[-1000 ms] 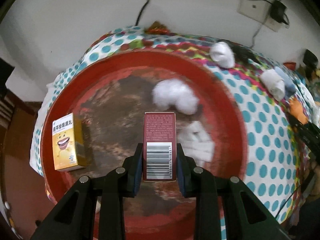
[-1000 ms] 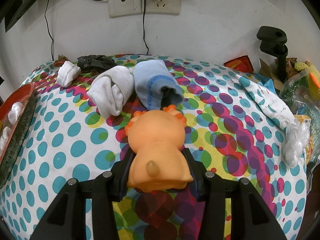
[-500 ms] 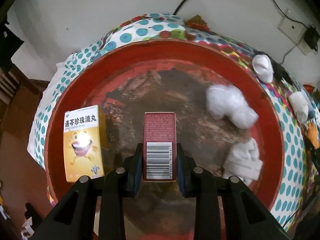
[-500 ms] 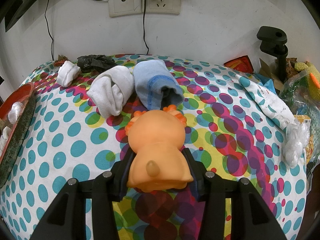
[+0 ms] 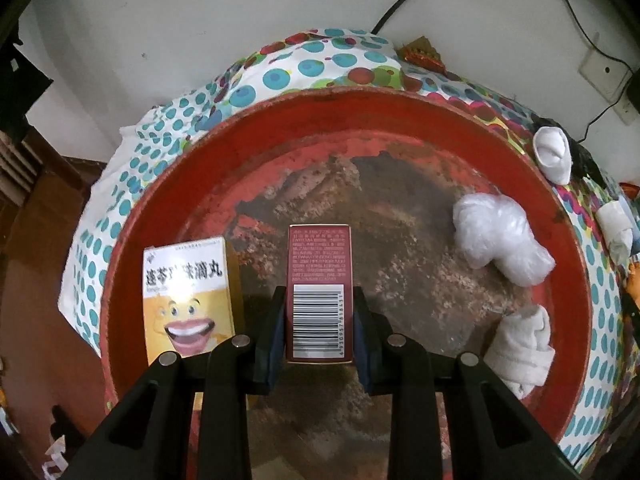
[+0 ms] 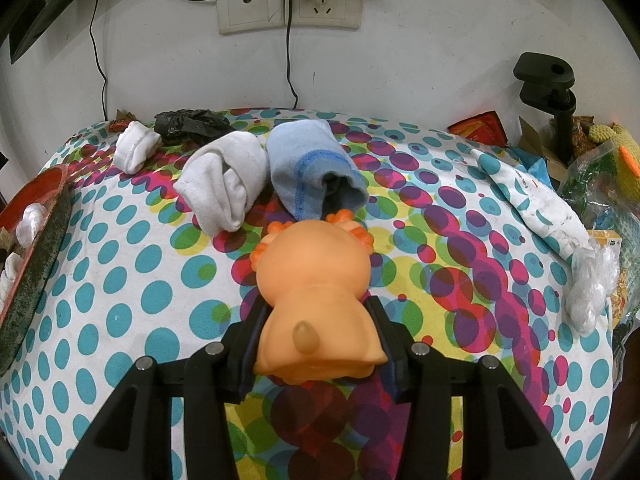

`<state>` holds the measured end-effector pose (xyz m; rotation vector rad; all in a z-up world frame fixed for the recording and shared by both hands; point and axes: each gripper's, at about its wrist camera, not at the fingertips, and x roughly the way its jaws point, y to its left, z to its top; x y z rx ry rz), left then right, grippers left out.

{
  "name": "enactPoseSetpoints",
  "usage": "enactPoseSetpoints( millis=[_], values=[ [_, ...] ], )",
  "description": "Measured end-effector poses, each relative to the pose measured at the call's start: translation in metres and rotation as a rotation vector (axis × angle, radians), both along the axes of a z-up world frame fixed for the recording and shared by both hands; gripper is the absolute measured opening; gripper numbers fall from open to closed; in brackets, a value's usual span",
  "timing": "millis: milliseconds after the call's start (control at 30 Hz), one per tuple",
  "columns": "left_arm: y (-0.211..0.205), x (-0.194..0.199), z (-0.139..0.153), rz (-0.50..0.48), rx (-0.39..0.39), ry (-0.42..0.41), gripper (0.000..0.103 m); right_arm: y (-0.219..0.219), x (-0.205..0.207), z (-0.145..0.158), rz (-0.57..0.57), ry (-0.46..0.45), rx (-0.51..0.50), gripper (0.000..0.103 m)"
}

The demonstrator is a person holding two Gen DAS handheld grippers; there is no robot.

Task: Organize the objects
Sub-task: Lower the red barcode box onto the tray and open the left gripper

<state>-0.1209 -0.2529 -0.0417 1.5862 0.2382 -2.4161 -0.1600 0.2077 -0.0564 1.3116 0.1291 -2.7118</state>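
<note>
A: White wall, sockets and cords behind; dotted cloth (image 6: 120, 300) over the table. On the left edge, a red tray (image 5: 400, 108), worn brown in the middle.

B: Left tongs (image 5: 319, 330)?

A: Pinching a maroon box (image 5: 319, 280) at its barcode end, jaws pressed on both long sides. Held over the near part of the tray; whether touching the floor, cannot tell. Long axis running straight away from the tongs, toward the far rim.

B: Beside it?

A: Yellow box (image 5: 188, 300), upright, just to the left, near the tray's left rim, long axis parallel. Probably the slot to aim for: maroon box down alongside it, with the narrow gap between kept clear of the left jaw. On the tray's right side, well apart: a white plastic wad (image 5: 500, 236) and a rolled white cloth (image 5: 524, 344).

B: Right tongs (image 6: 318, 336)?

A: Clamped on an orange toy (image 6: 316, 280), head pointing away, low over the table's middle; touching the cloth or not, cannot tell. Just beyond it, a white sock roll (image 6: 224, 184) and a blue sock (image 6: 312, 168).

B: Differences between views?

A: Tray floor and both boxes only from the left wrist. From the right wrist, only the tray's rim at far left, plus clutter at the table's right edge unseen from the left.
</note>
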Motion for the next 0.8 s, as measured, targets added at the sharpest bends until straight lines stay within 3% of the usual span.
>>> enactPoseSetpoints(
  millis=[433,667,800],
  values=[
    [-0.006,-0.003,-0.005,0.005,0.023,-0.011,0.027,0.001,0.000,0.000,0.000,0.000,0.000,0.049],
    [-0.002,-0.001,-0.001,-0.001,0.019,-0.001,0.042,0.000,0.000,0.000,0.000,0.000,0.000,0.049],
    [0.002,0.004,0.006,-0.012,0.013,0.007,0.044,0.000,0.000,0.001,-0.001,0.000,0.001,0.049]
  ],
)
